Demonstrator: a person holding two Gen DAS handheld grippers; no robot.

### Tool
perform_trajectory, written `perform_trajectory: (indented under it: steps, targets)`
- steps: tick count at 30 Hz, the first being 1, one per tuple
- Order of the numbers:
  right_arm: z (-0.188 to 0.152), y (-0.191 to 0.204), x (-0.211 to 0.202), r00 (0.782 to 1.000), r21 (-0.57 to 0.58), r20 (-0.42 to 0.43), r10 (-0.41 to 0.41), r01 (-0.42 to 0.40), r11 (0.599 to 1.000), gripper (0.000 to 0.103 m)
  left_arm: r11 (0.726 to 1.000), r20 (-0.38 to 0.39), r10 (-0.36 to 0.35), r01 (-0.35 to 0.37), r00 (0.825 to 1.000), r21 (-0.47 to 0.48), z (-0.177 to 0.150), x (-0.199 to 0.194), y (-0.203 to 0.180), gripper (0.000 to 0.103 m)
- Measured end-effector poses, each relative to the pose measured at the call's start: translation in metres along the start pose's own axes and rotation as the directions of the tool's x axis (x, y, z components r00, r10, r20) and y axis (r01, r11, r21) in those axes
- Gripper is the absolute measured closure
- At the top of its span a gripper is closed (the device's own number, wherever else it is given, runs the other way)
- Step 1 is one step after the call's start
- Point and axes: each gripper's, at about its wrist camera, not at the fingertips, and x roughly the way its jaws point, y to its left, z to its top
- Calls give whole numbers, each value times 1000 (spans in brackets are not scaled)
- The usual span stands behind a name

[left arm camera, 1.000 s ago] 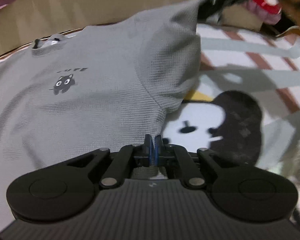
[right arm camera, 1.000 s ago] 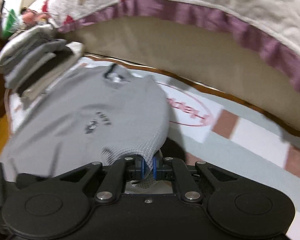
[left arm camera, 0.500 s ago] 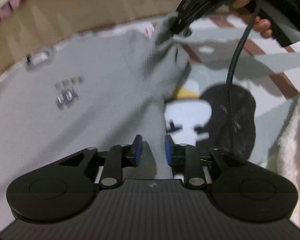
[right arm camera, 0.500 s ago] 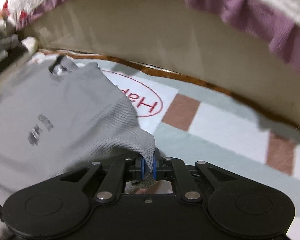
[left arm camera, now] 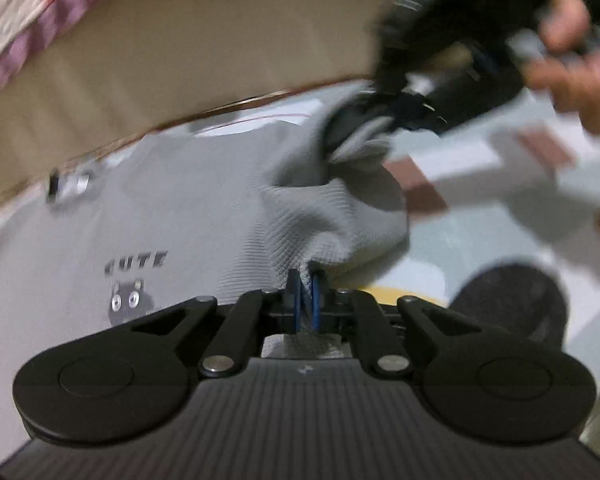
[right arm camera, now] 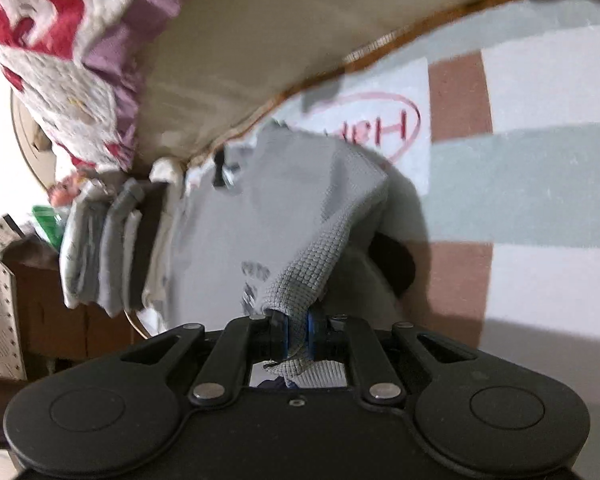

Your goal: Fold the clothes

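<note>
Left wrist view: the left hand-held gripper (left arm camera: 305,294) was clenched on a fold of the grey waffle-knit shirt (left arm camera: 204,216), with cloth pinched between its blue pads (left arm camera: 294,300) and a bunched ridge rising just ahead of them. The shirt lay spread on a patterned mat (left arm camera: 480,236) with pale green, white and brown blocks, its "CUTE" print (left arm camera: 136,264) and a small dark cat figure below it facing the camera. At upper right, blurred, the right hand-held gripper (left arm camera: 364,120) gripped another part of the same shirt, and the person's hand (left arm camera: 572,80) holding it showed at the frame edge. A beige bed side (left arm camera: 188,64) with a purple-edged quilt (left arm camera: 28,28) ran along the far side of the mat.

Right wrist view: this picture was rolled, with the mat's edge running diagonally. The right hand-held gripper (right arm camera: 296,336) was clenched on a corner of the grey shirt (right arm camera: 268,208), the knit hem hanging down between the pads (right arm camera: 311,332) into the gap behind them. From there the cloth rose in a raised fold, while the rest of the garment lay flat on the mat (right arm camera: 520,184), partly over a red oval logo (right arm camera: 384,128). Beside the shirt's far edge stood a stack of folded clothes (right arm camera: 112,240) in grey, white and black.
</note>
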Motion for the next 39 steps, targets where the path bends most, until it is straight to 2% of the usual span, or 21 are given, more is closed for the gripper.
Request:
perform_trajectory:
  steps: [2,3,5,8,10,12,13,17,20,22,25,27,28,29,30,31,32,35,36,38,39]
  targets:
    - [3,4,-6,998,-23,63,-7,8,1000,91,985,26,-67,70,997,-160,-2,-5,25,98]
    - [5,8,-3,995,-57,95,-33,39,998,91,963,25,-99,102,995,-249,-6,-3,38,98]
    - [9,18,10,985,-156,132,-110,130,979,91,892,24,-163,157,986,-424,-17,2,66,98]
    - [14,32,33,969,-292,157,-191,230,928,90,886,-9,-166,145,986,-439,-17,-2,72,98]
    - [18,30,44,978,-271,144,-149,183,945,86,948,-41,-85,68,996,-312,-11,-9,59,97]
    - [22,28,53,981,-262,137,-137,170,950,83,965,-69,-27,8,997,-264,-9,-8,56,97]
    - [24,27,56,981,-263,137,-136,169,950,81,962,-81,-4,-19,997,-271,-10,-7,60,97]
    - [34,13,54,983,-169,143,-114,138,976,48,928,-107,73,-107,991,-358,-21,-2,80,99]
    - [42,-1,42,985,-48,168,-39,48,998,45,909,-71,90,-111,993,-401,-28,-12,84,99]
    - [44,-1,39,987,-26,161,-12,16,1000,45,929,10,118,-107,993,-354,-26,-28,71,99]
    - [44,2,36,990,-18,142,5,-2,1000,45,979,136,103,-76,985,-191,-16,-48,40,97]
    - [43,3,33,991,-7,134,-29,31,1000,45,998,178,62,-60,982,-16,-8,-48,11,94]
    - [42,4,31,990,1,130,-47,48,999,45,995,183,36,-53,982,86,-4,-45,-5,90]
    - [41,4,29,990,8,126,-65,65,998,45,985,169,23,-51,985,167,-2,-37,-17,77]
    - [40,2,26,989,30,126,-79,76,997,45,965,129,29,-62,991,254,-2,-26,-29,56]
    - [39,0,21,988,56,126,-92,85,995,45,930,73,70,-92,995,356,-4,-10,-43,49]
    - [37,-4,14,987,88,128,-100,89,992,45,877,49,130,-138,990,460,-9,5,-57,49]
    - [27,-15,-7,984,182,134,-114,88,979,45,770,111,200,-226,974,597,-21,26,-80,51]
    - [23,-17,-13,985,201,133,-112,84,976,45,775,109,206,-230,972,589,-19,28,-80,65]
    - [14,-22,-24,986,239,134,-103,68,969,45,857,84,209,-224,974,463,-5,29,-66,94]
    - [9,-25,-27,986,267,140,-92,52,962,45,910,68,196,-207,978,360,2,28,-55,94]
